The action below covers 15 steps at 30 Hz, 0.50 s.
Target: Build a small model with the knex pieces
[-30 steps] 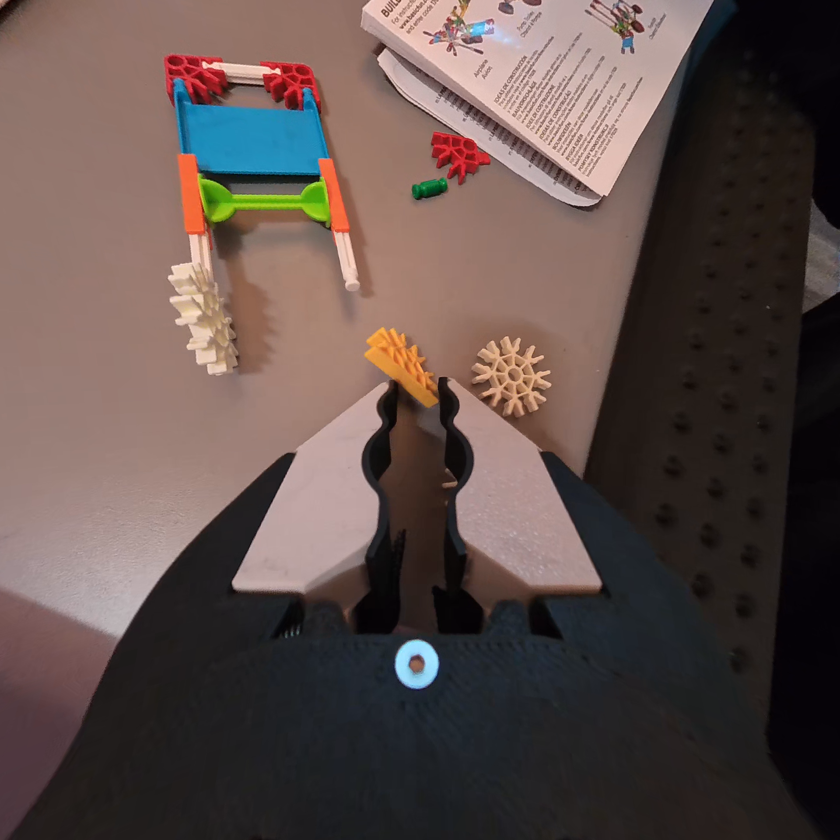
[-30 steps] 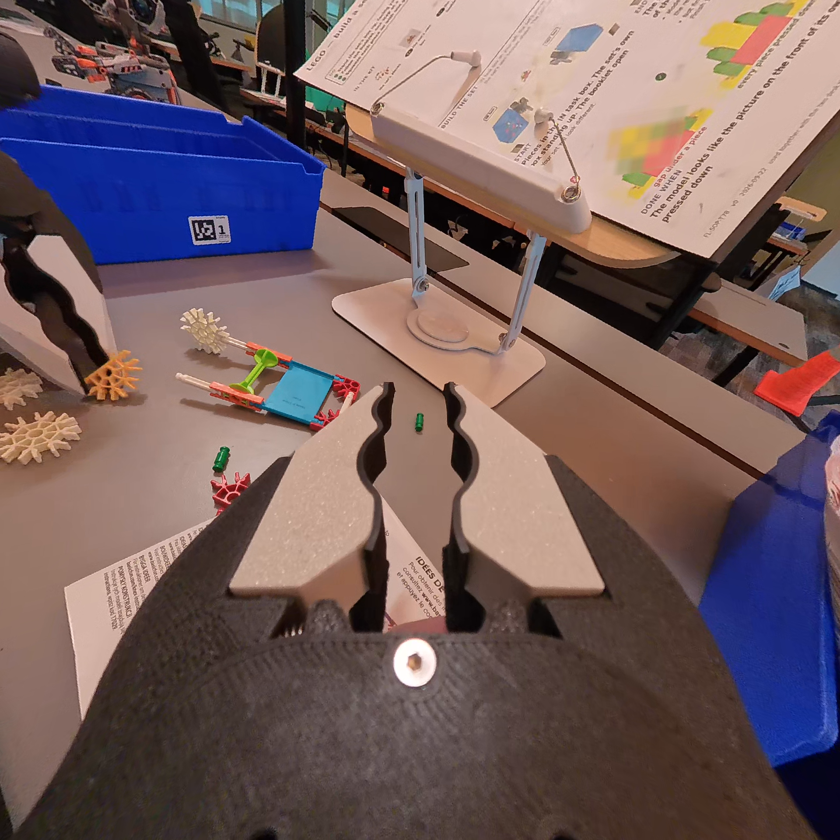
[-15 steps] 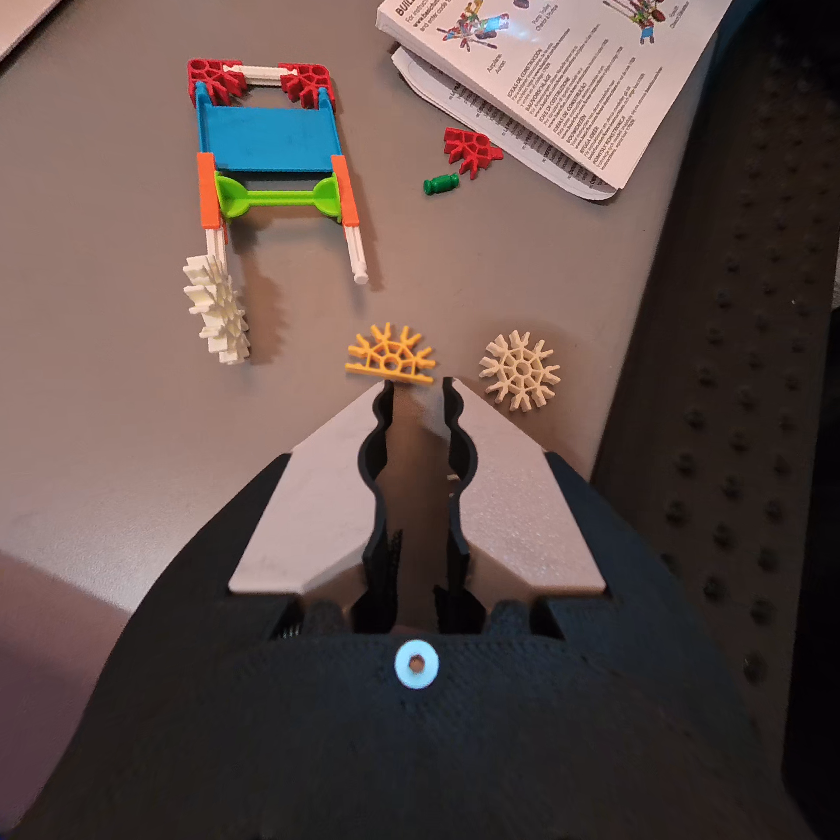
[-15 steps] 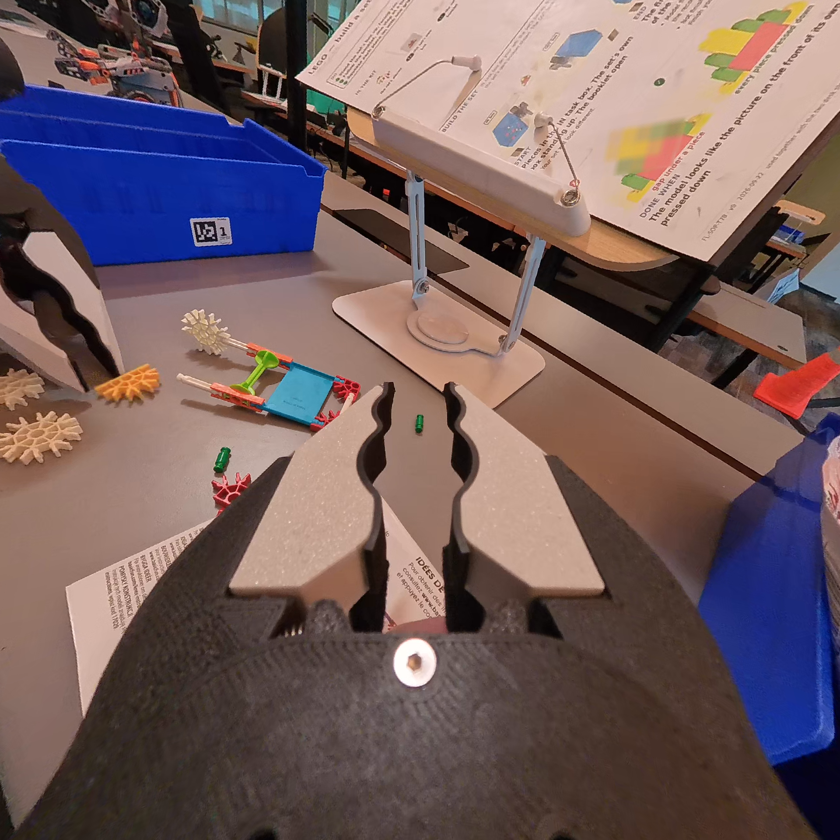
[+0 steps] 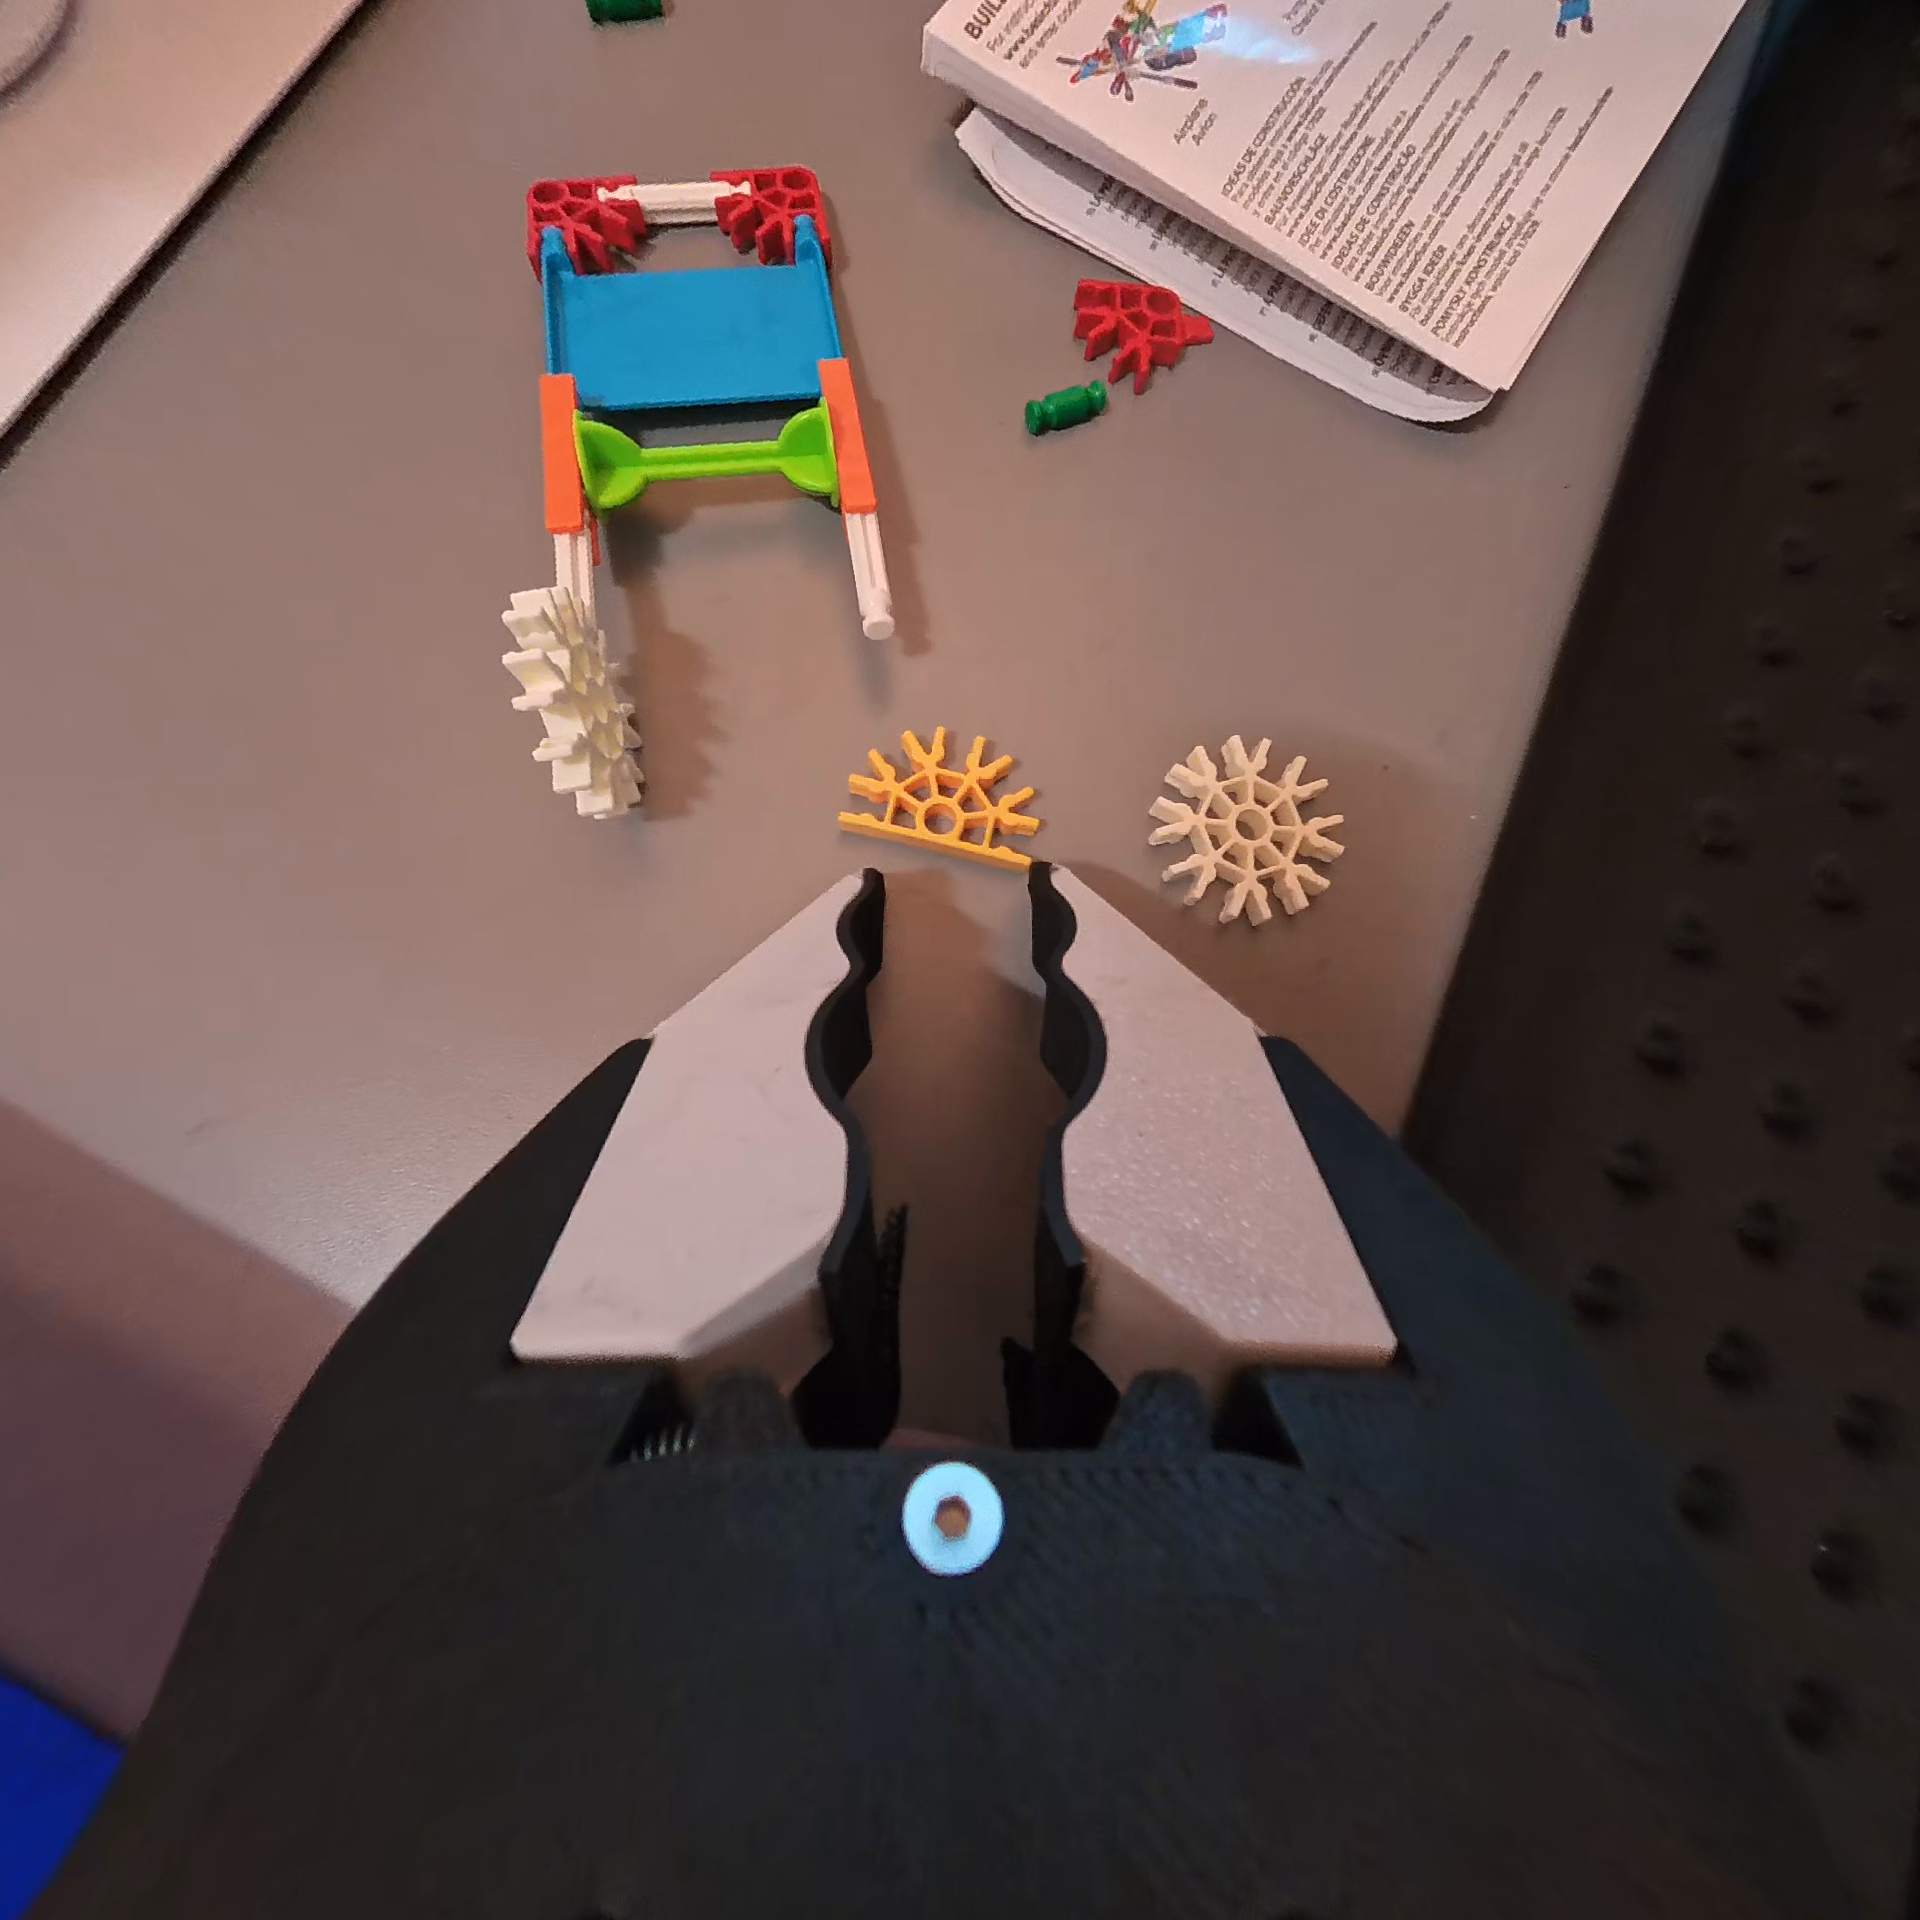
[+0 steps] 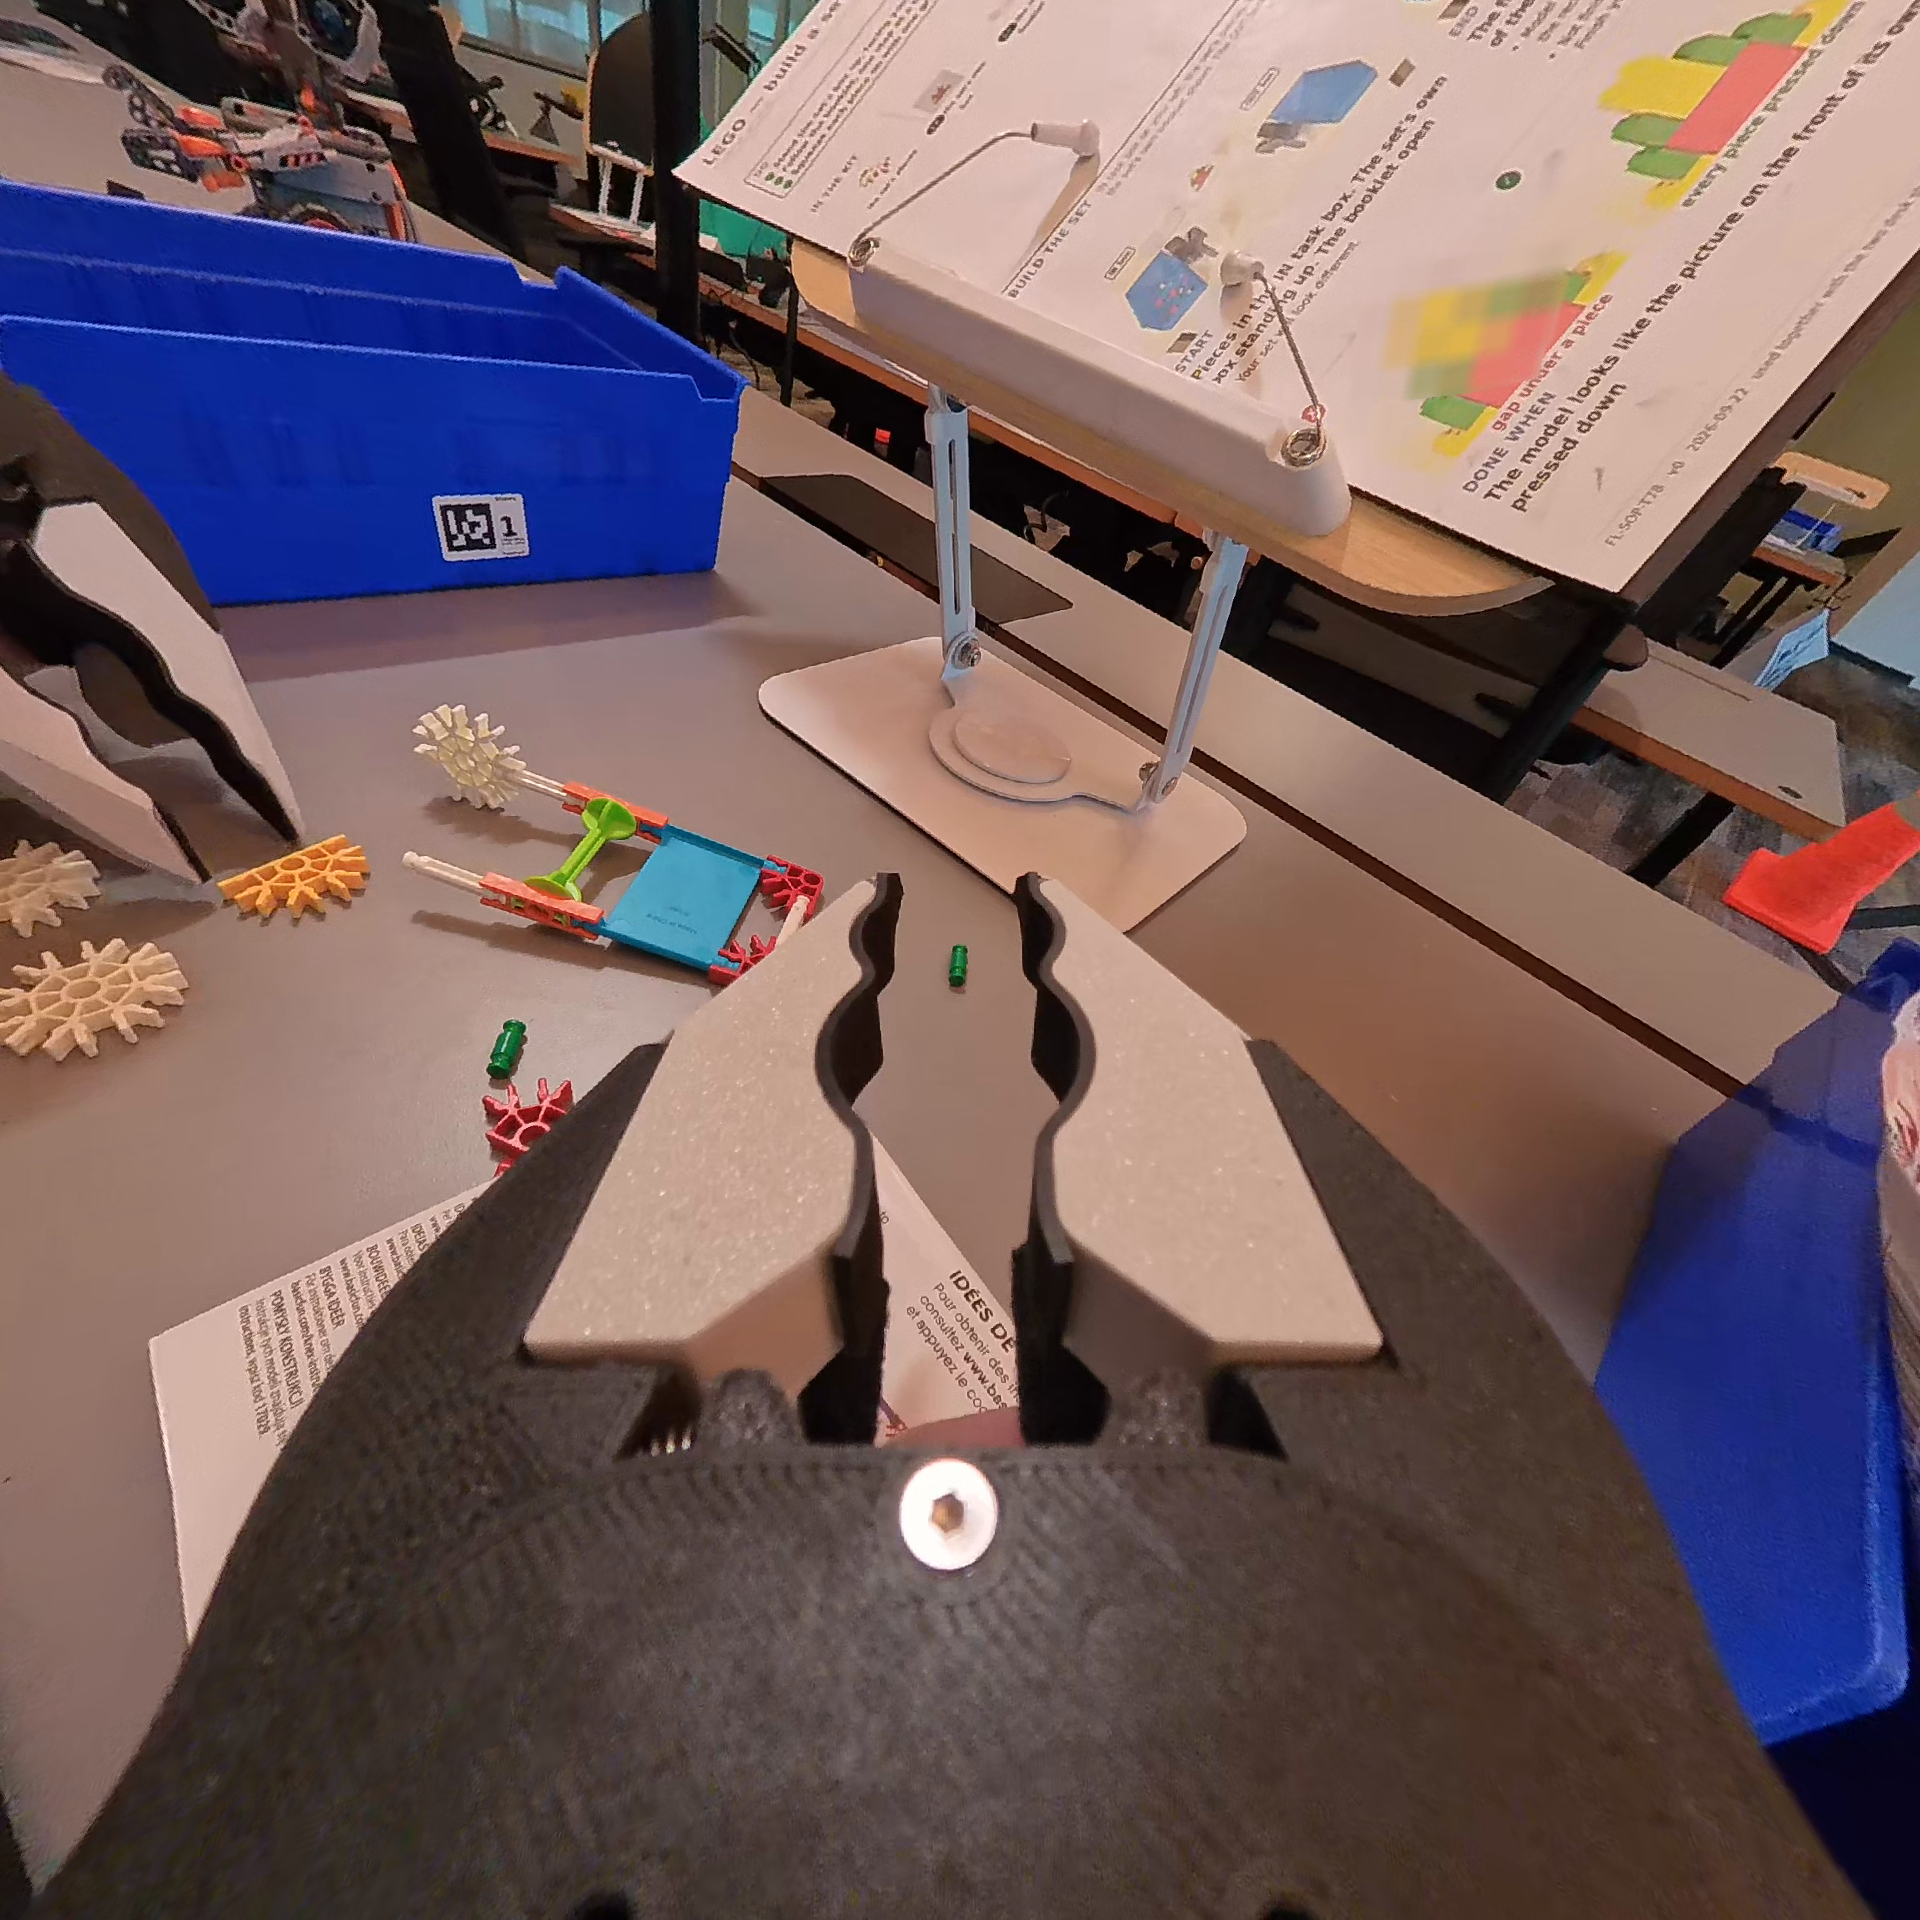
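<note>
Grippers, left [image 5: 956, 873] and right [image 6: 958, 883], both spread, empty; two green pegs [image 6: 506, 1047].

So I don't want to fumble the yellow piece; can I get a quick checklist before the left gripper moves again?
1. Left gripper open and empty: ok.
2. Yellow piece flat on the table: ok.
3. Piece between the fingertips: not ok, it lies just beyond them.
4. White snowflake apart from the yellow piece: ok.
5. Model well away from the fingers: ok.
6. Right gripper open, empty, far from the left: ok.
</note>
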Motion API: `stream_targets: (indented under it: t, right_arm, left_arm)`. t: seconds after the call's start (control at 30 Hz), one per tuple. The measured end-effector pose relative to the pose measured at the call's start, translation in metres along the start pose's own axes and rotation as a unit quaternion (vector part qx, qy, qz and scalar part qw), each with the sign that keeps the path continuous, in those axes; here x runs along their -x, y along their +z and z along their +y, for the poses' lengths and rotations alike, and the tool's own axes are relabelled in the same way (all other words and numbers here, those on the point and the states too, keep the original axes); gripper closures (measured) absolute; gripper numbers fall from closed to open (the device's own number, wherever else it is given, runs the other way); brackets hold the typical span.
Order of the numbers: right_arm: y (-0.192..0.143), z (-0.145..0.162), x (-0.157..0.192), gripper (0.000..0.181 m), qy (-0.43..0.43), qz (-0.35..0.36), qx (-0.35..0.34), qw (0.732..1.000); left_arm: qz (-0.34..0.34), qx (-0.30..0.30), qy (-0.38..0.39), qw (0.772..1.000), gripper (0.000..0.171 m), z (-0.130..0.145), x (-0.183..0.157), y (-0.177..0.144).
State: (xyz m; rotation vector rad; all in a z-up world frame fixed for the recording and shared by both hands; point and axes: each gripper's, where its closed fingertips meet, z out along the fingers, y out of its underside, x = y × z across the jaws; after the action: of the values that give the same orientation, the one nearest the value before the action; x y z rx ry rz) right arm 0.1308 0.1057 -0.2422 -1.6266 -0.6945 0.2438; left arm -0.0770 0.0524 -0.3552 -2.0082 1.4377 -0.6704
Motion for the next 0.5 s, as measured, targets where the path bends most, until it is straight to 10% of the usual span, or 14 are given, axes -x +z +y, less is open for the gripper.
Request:
stream_targets:
  t: [0.5]
  right_arm:
    - [0.003, 0.004, 0.001, 0.16, 0.001, -0.003, 0.009, 1.0]
  left_arm:
    - [-0.177, -0.069, 0.026, 0.982, 0.125, -0.029, 0.046, -0.027]
